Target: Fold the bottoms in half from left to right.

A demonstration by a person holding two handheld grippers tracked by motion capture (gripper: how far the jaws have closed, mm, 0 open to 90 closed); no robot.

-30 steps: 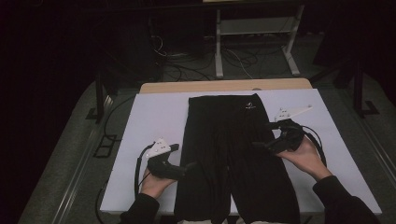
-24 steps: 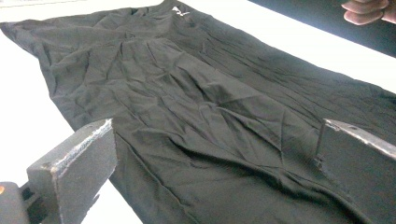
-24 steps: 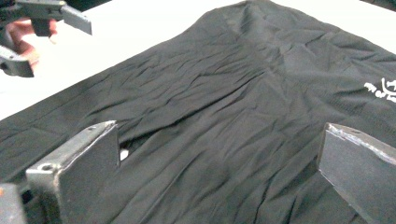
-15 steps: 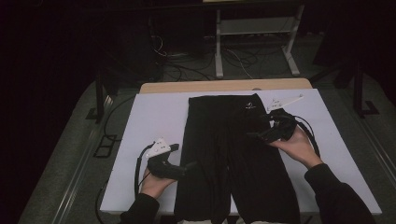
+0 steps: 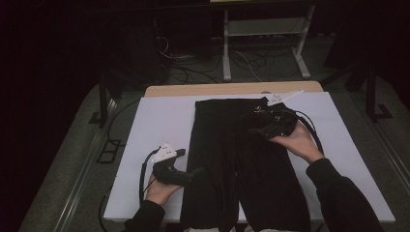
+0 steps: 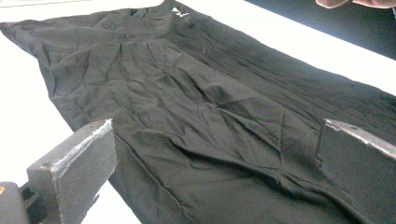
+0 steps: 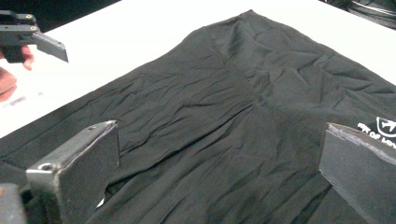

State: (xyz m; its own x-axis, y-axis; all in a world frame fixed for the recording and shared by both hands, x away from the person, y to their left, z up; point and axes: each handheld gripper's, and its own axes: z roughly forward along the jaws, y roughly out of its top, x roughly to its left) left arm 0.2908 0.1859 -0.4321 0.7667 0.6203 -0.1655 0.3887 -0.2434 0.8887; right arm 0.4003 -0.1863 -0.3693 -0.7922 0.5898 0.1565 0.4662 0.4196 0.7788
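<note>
Currently: Both Grippers Open Over the Spread Garment

Black trousers (image 5: 241,159) lie flat and lengthwise on the white tabletop (image 5: 154,121), waistband at the far end and leg ends hanging just over the near edge. All positions below are given relative to the trousers.

Left gripper (image 5: 196,173): positioned at the outer edge of the left leg, near the hem end. In the left gripper view its fingers (image 6: 74,163) stand wide apart with wrinkled cloth between and beyond them, and nothing is clamped. This placement probably serves to take or steady the side seam.

Right gripper (image 5: 256,129): positioned over the upper right part of the trousers, just below the waistband and beside the small white logo (image 7: 380,128). In the right gripper view its fingers (image 7: 79,158) are likewise spread, empty, and aimed across the seat area toward the left side.

Judgement: the garment is laid out flat to expose its edges. One tool at the hem side and one near the waist suggests preparation for a lengthwise fold or a smoothing pass. The cloth is thin and creased, so a shallow pinch may slip.
</note>
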